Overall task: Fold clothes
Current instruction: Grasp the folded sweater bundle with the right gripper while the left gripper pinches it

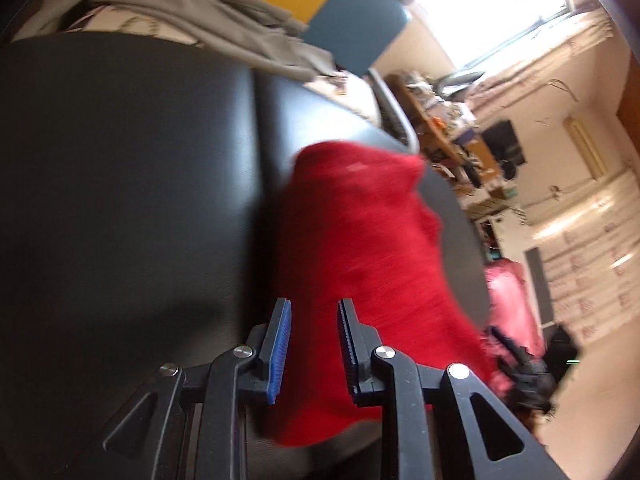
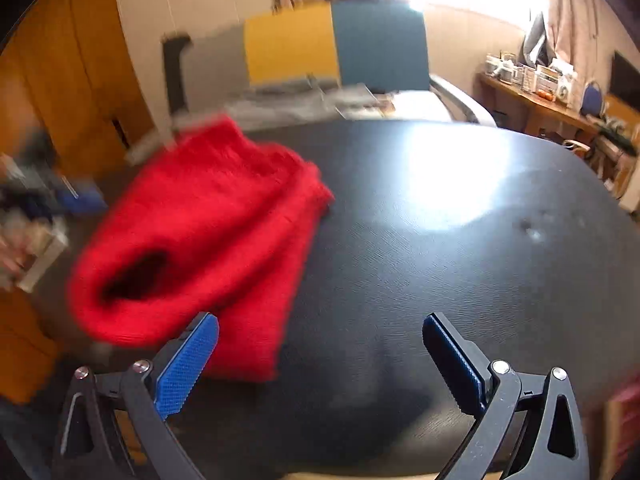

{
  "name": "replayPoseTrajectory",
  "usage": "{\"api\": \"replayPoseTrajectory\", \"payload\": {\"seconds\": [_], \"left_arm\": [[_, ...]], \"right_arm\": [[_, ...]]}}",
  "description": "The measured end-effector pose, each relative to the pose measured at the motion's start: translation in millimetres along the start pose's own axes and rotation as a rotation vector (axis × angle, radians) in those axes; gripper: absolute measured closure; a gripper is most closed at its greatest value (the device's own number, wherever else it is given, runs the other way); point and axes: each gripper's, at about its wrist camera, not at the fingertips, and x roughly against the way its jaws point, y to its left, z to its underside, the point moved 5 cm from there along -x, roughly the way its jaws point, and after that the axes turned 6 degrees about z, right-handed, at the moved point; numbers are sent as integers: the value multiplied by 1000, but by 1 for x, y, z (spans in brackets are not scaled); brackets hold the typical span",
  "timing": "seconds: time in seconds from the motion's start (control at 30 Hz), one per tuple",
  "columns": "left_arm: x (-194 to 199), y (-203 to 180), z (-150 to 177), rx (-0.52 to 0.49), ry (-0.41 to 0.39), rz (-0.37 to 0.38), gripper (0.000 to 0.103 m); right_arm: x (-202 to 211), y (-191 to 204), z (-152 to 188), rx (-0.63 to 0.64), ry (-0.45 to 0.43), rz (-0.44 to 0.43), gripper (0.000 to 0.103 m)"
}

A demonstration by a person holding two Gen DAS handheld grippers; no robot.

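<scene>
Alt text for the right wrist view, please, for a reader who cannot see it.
A folded red knit garment lies on the left part of a black table, blurred by motion. The right gripper stands wide open and empty in the foreground, its left blue pad in front of the garment's near edge. A cluttered, sunlit room lies behind.
</scene>
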Motion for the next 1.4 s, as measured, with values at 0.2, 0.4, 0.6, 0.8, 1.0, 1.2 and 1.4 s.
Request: {"api": "replayPoseTrajectory", "payload": {"seconds": [0.2, 0.4, 0.6, 0.8, 1.0, 1.2, 1.4], "left_arm": [[-6, 14, 27, -33, 4, -5, 81], [-7, 3, 34, -98, -14, 51, 81], [3, -34, 43, -283, -41, 110, 78], [-29, -62, 62, -418, 54, 119, 78], [-38, -69, 65, -471, 55, 83, 78], [-35, -68, 68, -475, 53, 81, 78], [-36, -70, 69, -481, 51, 68, 78]], "right_arm": [[27, 73, -12, 111, -8, -196, 3], [-17, 125, 1, 211, 173, -264, 47], [-35, 119, 2, 138, 247, -282, 97], [-30, 80, 35, 85, 305, -198, 97], [-31, 55, 50, -41, 293, -280, 68], [6, 35, 8, -58, 136, -278, 14], [-29, 19, -39, -212, 76, -283, 14]]}}
